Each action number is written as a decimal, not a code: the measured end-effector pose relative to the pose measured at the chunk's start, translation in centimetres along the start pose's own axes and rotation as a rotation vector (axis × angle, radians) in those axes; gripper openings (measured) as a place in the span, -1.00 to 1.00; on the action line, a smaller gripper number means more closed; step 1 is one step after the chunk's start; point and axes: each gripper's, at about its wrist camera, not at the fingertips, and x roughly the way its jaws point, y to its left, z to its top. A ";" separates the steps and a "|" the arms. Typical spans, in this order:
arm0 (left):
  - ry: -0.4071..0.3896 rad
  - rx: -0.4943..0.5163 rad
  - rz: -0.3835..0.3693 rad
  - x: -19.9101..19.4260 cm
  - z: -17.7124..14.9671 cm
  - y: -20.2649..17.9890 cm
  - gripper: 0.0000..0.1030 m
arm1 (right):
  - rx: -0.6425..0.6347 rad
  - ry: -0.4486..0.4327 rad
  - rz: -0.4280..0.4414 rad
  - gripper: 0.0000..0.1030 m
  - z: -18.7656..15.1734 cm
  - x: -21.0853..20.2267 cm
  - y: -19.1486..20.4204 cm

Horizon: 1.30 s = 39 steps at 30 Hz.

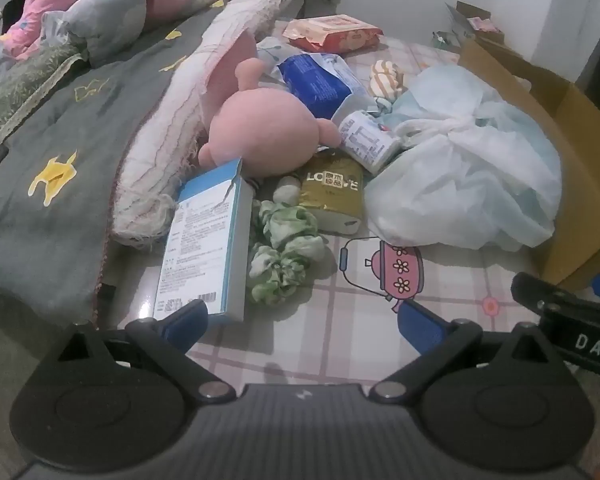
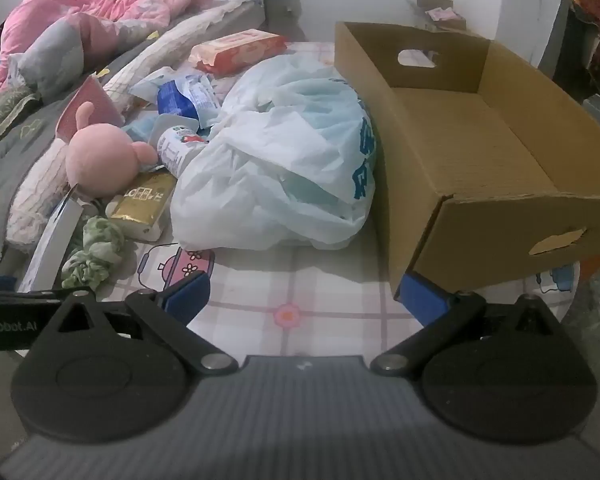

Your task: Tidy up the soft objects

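Left gripper (image 1: 302,322) hovering, jaws wide, empty | right gripper (image 2: 305,294) hovering, jaws wide, empty | plush (image 1: 266,132) lying beside bag (image 1: 472,184), box (image 2: 480,128) sitting open

We list the round pink plush toy (image 1: 266,130): its lower edge is hidden behind the upright blue-and-white printed carton (image 1: 204,248). The gold foil tissue pack (image 1: 332,196) is partly covered by the crumpled white plastic bag (image 1: 472,176), whose contents we cannot make out. The brown open cardboard box (image 1: 540,128) is mostly screened by that bag in the left wrist view. The carton's small print is too fine for us to read. The pink quilt (image 2: 92,12) runs off the frame's left edge.
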 end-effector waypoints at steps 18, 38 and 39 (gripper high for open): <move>0.047 0.094 -0.059 0.9 0.4 -2.7 0.97 | 0.048 0.049 -0.065 0.98 0.2 0.3 -2.4; 0.052 0.097 -0.061 0.9 0.5 -3.1 0.97 | 0.042 0.056 -0.062 0.98 0.4 0.1 -2.5; 0.052 0.097 -0.059 0.9 0.5 -3.0 0.97 | 0.039 0.057 -0.062 0.98 0.4 0.1 -2.4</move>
